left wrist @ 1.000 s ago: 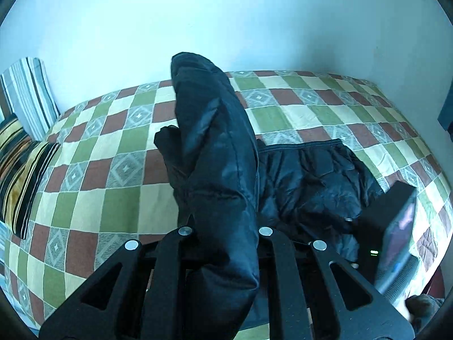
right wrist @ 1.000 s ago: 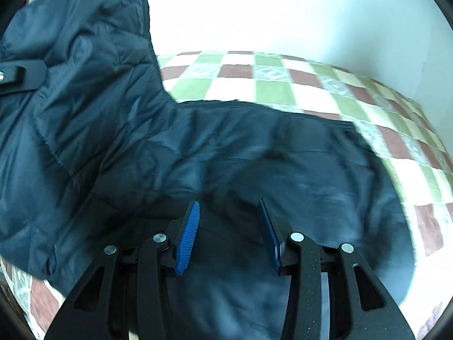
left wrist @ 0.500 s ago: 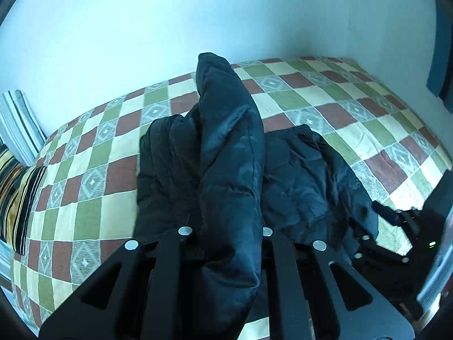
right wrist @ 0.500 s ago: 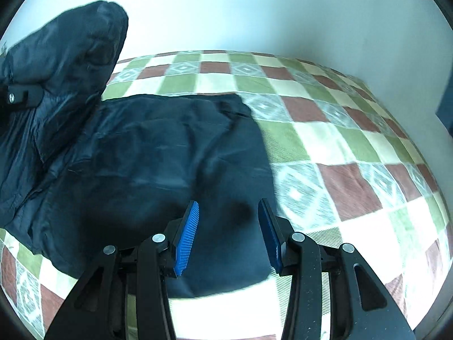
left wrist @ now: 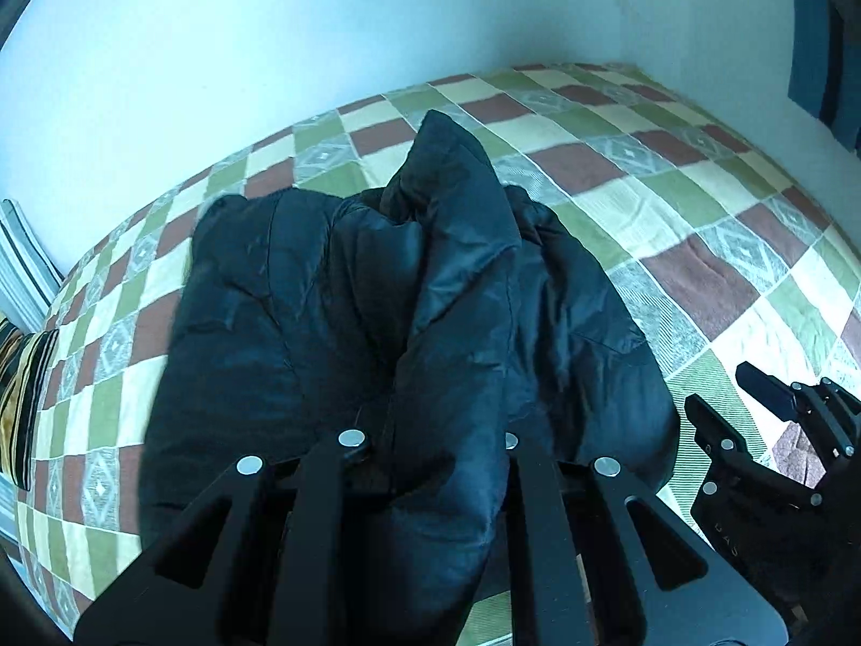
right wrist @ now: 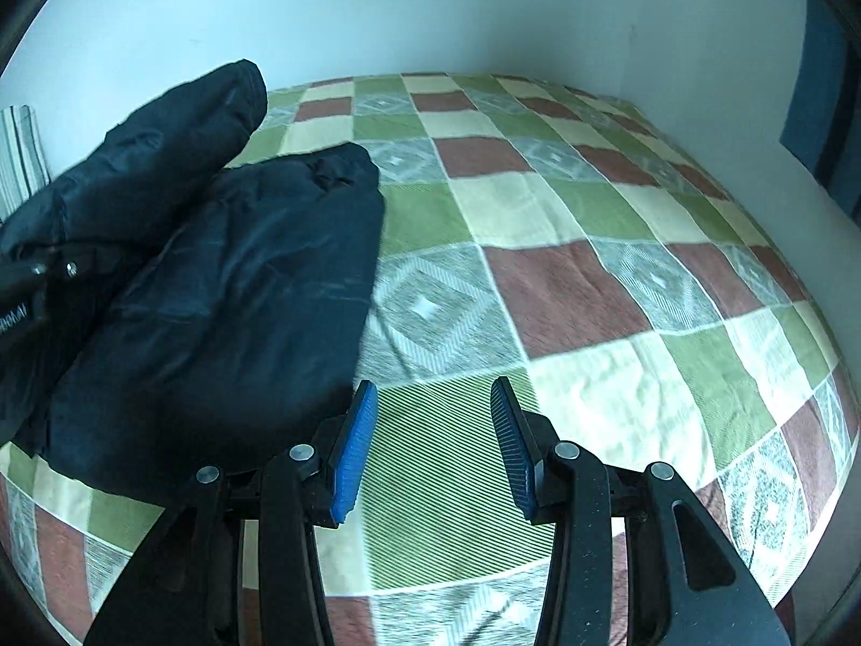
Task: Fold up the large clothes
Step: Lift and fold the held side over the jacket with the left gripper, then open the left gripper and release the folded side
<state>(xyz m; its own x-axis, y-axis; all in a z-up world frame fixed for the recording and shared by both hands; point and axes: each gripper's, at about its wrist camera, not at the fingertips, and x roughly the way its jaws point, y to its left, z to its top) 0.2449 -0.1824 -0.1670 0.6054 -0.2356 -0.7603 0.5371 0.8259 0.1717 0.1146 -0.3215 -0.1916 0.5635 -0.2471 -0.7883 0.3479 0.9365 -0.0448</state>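
Note:
A dark puffy jacket (left wrist: pixel 333 334) lies bunched on the checked bedspread (left wrist: pixel 672 204). My left gripper (left wrist: pixel 430 441) is shut on a thick fold of it, and the fabric hides the fingertips. That fold stands up as a ridge over the rest of the jacket. In the right wrist view the jacket (right wrist: pixel 226 296) lies at the left, with the lifted fold above it. My right gripper (right wrist: pixel 430 404) is open with nothing between its blue pads (right wrist: pixel 355 441). It hangs over bare bedspread (right wrist: pixel 565 280), just right of the jacket's edge. It also shows as the right gripper (left wrist: pixel 753 409) at the left wrist view's right edge.
A pale wall runs behind the bed. Striped pillows (left wrist: pixel 21 393) lie at the left end. A dark blue upright (right wrist: pixel 823 81) stands at the far right. The bed's near edge runs below my right gripper.
My left gripper has sunk and carried the raised fold across over the jacket. My right gripper has slid right, off the jacket and onto bare bedspread.

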